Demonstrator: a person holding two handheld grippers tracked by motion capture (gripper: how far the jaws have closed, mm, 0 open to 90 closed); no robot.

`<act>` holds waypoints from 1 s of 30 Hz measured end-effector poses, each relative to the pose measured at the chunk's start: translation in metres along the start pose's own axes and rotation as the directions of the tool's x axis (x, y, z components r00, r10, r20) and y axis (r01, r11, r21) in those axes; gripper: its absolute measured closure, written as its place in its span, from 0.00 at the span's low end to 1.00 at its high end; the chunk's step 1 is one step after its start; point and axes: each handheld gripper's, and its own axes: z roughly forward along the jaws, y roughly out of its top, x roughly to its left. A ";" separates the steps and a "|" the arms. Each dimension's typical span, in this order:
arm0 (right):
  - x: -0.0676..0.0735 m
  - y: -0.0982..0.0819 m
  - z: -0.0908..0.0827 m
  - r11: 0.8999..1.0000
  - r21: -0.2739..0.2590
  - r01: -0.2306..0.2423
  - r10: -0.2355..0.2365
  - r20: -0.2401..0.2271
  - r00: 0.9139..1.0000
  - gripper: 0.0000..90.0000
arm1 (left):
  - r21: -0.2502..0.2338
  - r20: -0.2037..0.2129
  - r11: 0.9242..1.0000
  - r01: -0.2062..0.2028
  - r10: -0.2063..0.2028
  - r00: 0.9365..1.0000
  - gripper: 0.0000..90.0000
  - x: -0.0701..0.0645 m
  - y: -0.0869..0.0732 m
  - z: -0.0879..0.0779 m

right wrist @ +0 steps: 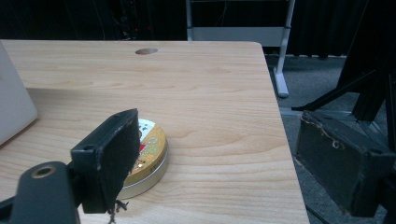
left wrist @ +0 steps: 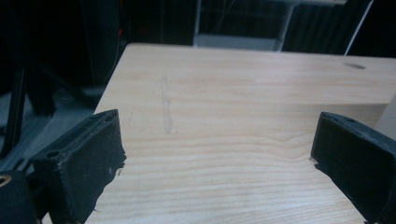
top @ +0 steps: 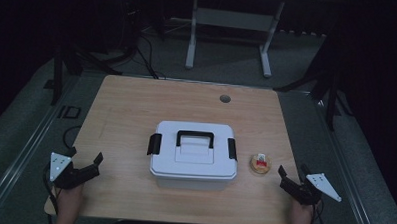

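Note:
A white lidded box (top: 192, 154) with a black handle and black side latches stands shut in the middle of the wooden table (top: 136, 110). Just right of it lies a small round gold tin (top: 260, 163) with a red and white label. My left gripper (top: 87, 154) rests near the table's front left corner, open, with bare wood between its jaws (left wrist: 218, 119). At the front right edge my right gripper (top: 292, 170) is open too. In the right gripper view (right wrist: 217, 116) the tin (right wrist: 152, 149) lies partly behind the left jaw, untouched, and the box (right wrist: 14, 107) shows at the left edge.
A round cable hole (top: 225, 98) sits near the table's far edge. Beyond the table stands a white desk frame (top: 229, 23) on grey floor. Black stand legs (top: 332, 91) flank the table on both sides. The table's right edge runs close by the right gripper.

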 end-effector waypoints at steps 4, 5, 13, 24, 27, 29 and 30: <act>0.000 0.000 0.000 1.000 0.005 -0.006 0.006 0.001 1.000 0.15 | 0.051 -0.012 0.999 -0.015 0.016 1.000 0.02 0.000 0.008 0.004; 0.000 0.000 0.000 1.000 0.007 -0.007 0.007 0.002 1.000 0.15 | 0.072 -0.015 0.997 -0.010 0.012 1.000 0.02 0.001 0.009 0.005; 0.000 -0.001 0.000 1.000 0.017 -0.003 0.003 -0.007 1.000 0.15 | 0.240 0.044 0.971 0.012 -0.024 0.999 0.02 0.007 0.013 0.013; 0.001 -0.001 0.002 1.000 0.030 0.005 -0.005 -0.011 1.000 0.15 | 0.479 0.254 0.863 -0.160 0.038 0.967 0.02 0.005 0.025 0.015; 0.001 -0.001 0.002 0.999 0.031 0.007 -0.007 -0.012 1.000 0.15 | 0.520 0.279 0.833 -0.190 0.045 0.959 0.02 0.007 0.026 0.016; 0.001 -0.001 0.002 0.999 0.031 0.008 -0.007 -0.013 1.000 0.15 | 0.540 0.293 0.814 -0.214 0.057 0.955 0.02 0.009 0.027 0.016; 0.001 -0.001 0.002 0.999 0.033 0.008 -0.008 -0.013 1.000 0.15 | 0.550 0.295 0.807 -0.215 0.054 0.954 0.02 0.009 0.027 0.016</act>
